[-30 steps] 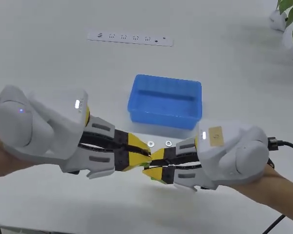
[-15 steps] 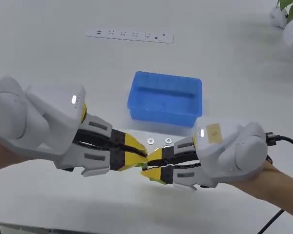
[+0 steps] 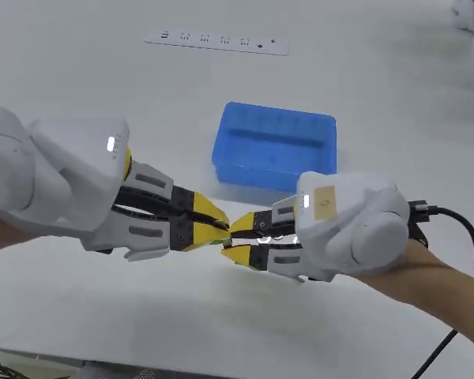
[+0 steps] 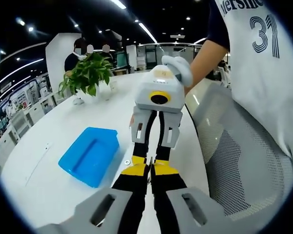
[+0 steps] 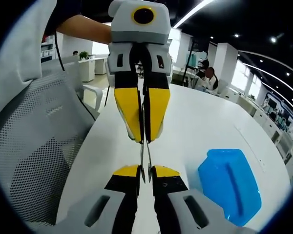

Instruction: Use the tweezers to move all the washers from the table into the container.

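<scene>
Facing each other tip to tip above the white table, the left gripper and right gripper share the tweezers between them. In the right gripper view the left gripper's yellow jaws are pressed together on 1 end of the thin metal. The 2 legs run from there straight into the right gripper's own jaws, which stand nearly closed, and the legs appear pinched between their pads. I cannot tell which end is the pointed one. The long axis of the tweezers therefore lies along the line from gripper to gripper, roughly level across the table rather than angled down at the work. In the left gripper view 1 washer lies flat on the table just beside the near corner of the blue container, a little to the left of where the jaws meet. In the head view that ground sits behind the right gripper's jaws, on the near side of the container, so the right gripper looks the nearer of the 2. By my judgement, the tweezers must tip downward and toward the container before a washer can be reached.
</scene>
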### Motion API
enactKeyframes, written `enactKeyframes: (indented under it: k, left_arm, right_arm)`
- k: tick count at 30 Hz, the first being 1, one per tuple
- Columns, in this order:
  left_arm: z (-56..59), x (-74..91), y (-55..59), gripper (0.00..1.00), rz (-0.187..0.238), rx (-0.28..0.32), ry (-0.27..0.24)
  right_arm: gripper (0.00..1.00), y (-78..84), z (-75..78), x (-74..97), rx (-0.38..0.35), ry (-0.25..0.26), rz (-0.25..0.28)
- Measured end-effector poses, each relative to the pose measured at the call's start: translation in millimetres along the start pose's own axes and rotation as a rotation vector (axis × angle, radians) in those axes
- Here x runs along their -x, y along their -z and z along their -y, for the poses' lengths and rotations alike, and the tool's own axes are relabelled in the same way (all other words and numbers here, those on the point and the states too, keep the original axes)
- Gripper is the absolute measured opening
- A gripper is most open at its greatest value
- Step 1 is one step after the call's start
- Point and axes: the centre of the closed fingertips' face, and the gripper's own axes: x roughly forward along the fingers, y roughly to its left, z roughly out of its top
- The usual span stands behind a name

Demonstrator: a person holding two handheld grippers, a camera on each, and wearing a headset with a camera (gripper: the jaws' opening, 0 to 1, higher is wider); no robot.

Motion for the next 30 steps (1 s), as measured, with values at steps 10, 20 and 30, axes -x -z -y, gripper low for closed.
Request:
enactKeyframes:
  k: [10,20,30]
  left_arm:
    - [-20.7,-1.7,7.3,0.06,-0.011,0.011,-0.019]
    - [-27.9,-1.1,13.9,0.06,-0.027,0.024,-0.029]
    - [-32.0,-1.7,15.6,0.06,-0.026,0.043,-0.034]
  right_arm:
    - [0.11,5.4,19.1,-7.3,-0.026,0.027,-0.004]
    - [0.11,6.9,25.5,-15.3,-0.045,0.03,0.004]
    - [0.11,9.3,26.7,-17.7,-0.069,0.023,0.01]
